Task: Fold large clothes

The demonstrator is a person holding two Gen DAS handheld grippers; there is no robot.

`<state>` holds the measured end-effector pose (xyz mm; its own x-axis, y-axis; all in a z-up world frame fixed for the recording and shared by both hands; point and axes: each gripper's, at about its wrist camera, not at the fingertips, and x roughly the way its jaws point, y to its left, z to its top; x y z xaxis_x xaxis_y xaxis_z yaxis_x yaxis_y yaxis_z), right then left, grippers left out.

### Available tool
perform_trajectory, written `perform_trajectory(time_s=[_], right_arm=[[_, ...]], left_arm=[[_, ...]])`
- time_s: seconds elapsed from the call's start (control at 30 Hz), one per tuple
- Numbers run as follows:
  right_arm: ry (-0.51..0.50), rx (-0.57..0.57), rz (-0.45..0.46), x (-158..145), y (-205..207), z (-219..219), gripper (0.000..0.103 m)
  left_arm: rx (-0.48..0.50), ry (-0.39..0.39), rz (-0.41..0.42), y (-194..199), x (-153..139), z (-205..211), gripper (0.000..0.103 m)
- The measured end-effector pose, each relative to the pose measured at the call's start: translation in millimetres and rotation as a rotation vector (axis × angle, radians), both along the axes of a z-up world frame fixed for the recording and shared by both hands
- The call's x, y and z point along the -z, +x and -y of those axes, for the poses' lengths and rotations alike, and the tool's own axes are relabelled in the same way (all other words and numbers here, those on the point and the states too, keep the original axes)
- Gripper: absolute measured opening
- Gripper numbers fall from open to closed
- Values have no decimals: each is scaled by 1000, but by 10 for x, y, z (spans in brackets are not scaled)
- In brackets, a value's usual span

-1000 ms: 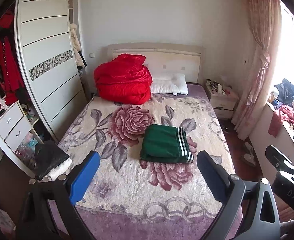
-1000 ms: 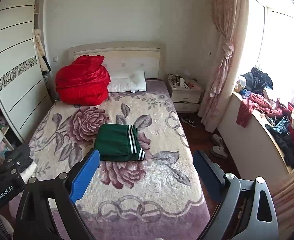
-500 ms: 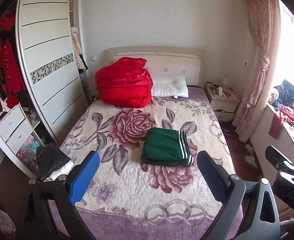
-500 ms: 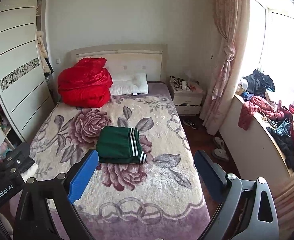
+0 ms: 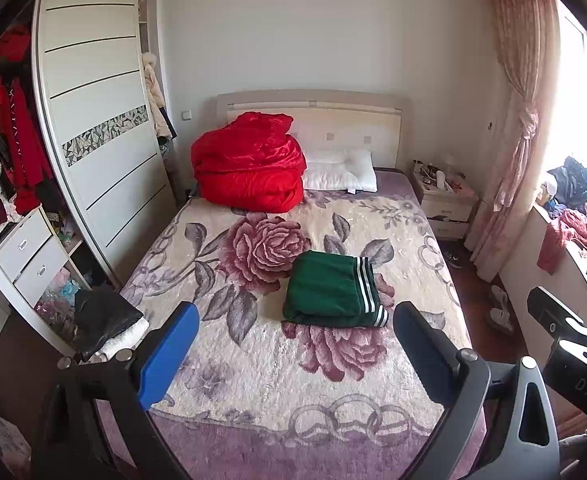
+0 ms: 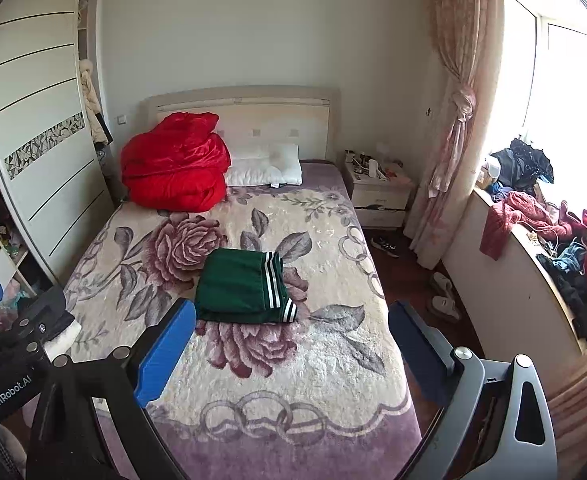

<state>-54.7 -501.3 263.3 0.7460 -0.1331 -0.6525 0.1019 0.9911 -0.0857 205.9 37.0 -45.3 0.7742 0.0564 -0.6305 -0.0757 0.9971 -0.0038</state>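
Both claws, left claw (image 5: 293,344) and right claw (image 6: 291,340), hang spread wide and empty, well short of the green garment (image 5: 331,290), folded mid-bed (image 5: 253,380) below the red duvet (image 5: 249,164). Looks done; probably fetch another.

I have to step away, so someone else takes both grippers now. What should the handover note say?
Left gripper: open, empty, held above the foot of the bed.
Right gripper: open, empty, beside it.
Green garment: folded into a neat rectangle, white stripes along its right edge, lying mid-bed on the floral blanket, touched by neither gripper.
Done: this piece looks fully folded.
Left: possibly more; loose clothes are heaped on the window ledge. Red quilt and pillow sit at the headboard.
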Motion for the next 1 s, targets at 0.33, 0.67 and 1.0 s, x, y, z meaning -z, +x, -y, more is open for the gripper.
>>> perform_trajectory(time_s=[0.33, 0.67, 1.0], right_arm=[[-4, -6, 0, 6, -14, -17, 99], [-4, -8, 2, 14, -24, -15, 99], [-4, -10, -3, 11, -88, -36, 99]], left_arm=[[1, -3, 6, -46, -41, 9, 99], [2, 0, 7, -68, -42, 11, 99], [-19, 8, 29, -140, -51, -9, 100]])
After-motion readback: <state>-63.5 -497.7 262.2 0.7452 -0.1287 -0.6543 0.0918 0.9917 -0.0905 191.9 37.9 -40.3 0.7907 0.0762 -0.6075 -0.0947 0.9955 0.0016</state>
